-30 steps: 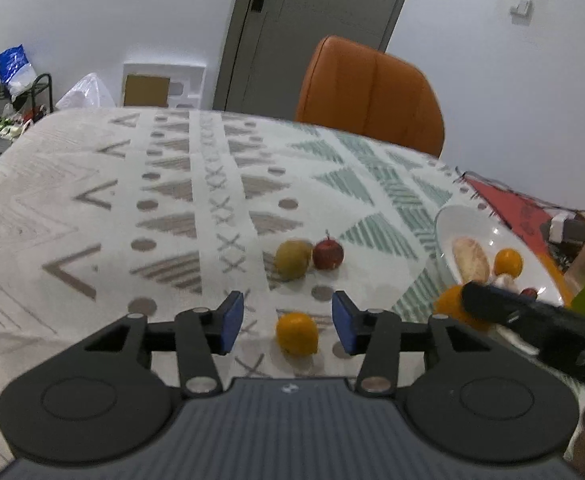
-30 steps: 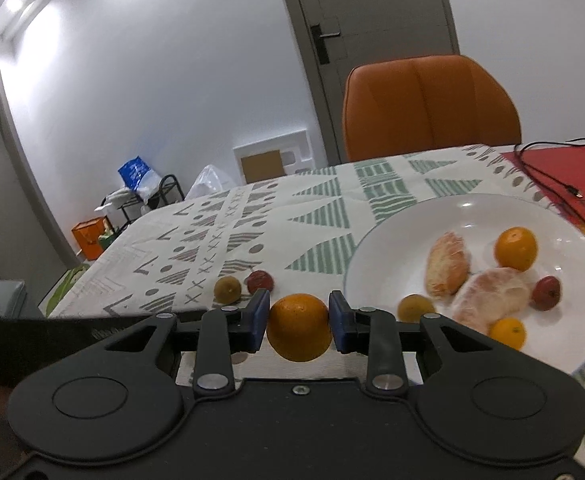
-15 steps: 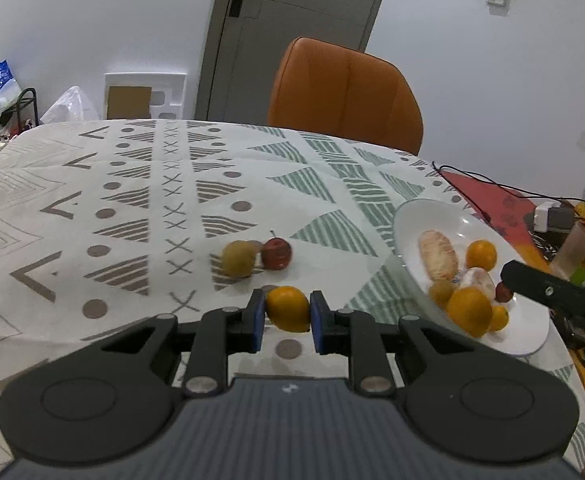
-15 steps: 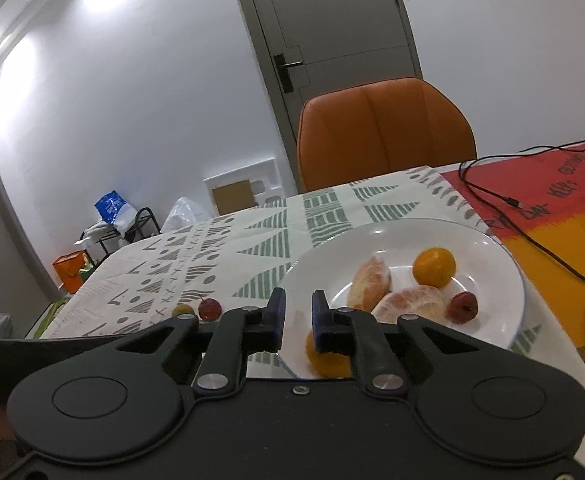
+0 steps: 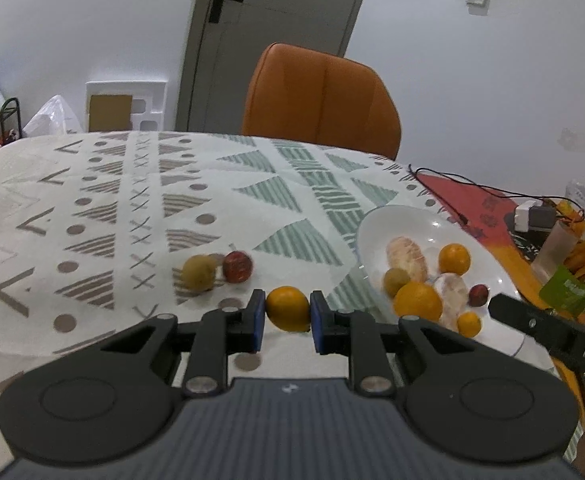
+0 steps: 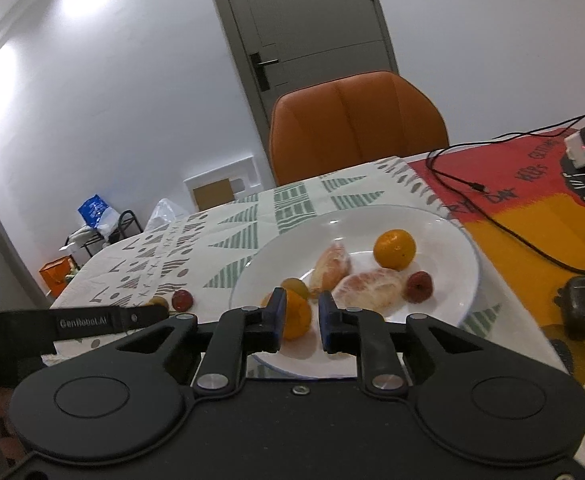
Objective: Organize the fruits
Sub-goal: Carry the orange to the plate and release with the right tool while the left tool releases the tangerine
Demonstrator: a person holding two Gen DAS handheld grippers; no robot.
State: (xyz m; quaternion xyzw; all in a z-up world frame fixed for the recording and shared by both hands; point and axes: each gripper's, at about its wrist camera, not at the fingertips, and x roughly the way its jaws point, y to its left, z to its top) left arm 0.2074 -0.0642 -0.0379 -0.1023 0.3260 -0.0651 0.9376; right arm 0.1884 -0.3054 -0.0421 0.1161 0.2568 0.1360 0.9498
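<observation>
Two fruits (image 5: pixel 216 271) sit loose on my surface (image 5: pixel 92 208); seven fill the plate (image 5: pixel 376 224). My left claw (image 5: pixel 287 316) clamps a glossy orange (image 5: pixel 287 309); my right claw (image 6: pixel 299 320) gapes, released.

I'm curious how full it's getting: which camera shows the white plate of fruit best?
The right wrist view: the white plate fills the middle, nearly its whole rim and the fruit on it visible, only the near edge behind the right gripper. In the left wrist view the plate sits off to the side, smaller and foreshortened.
</observation>
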